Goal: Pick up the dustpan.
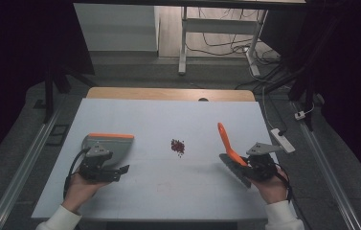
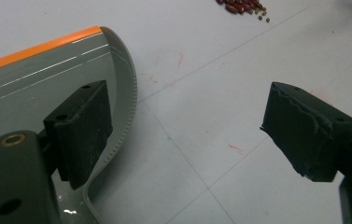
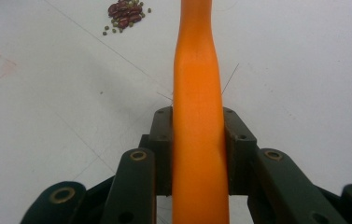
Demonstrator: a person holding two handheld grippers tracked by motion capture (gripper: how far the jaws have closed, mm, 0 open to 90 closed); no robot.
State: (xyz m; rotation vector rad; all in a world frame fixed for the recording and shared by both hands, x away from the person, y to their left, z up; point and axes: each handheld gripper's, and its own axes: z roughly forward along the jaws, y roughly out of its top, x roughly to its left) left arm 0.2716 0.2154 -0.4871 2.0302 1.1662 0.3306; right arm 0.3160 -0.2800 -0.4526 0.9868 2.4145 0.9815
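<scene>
Orange brush handle (image 3: 197,116) clamped in right claw (image 3: 198,140); left claw (image 2: 201,135) agape beside dustpan (image 2: 33,79).

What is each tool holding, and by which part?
The right tool is shut on the brush's orange handle. The left tool is open and holds nothing; the dustpan lies beside one pad.

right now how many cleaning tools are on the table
2: a grey dustpan with an orange edge at the left, by the open left gripper; an orange-handled brush at the right, clamped in the right gripper.
</scene>
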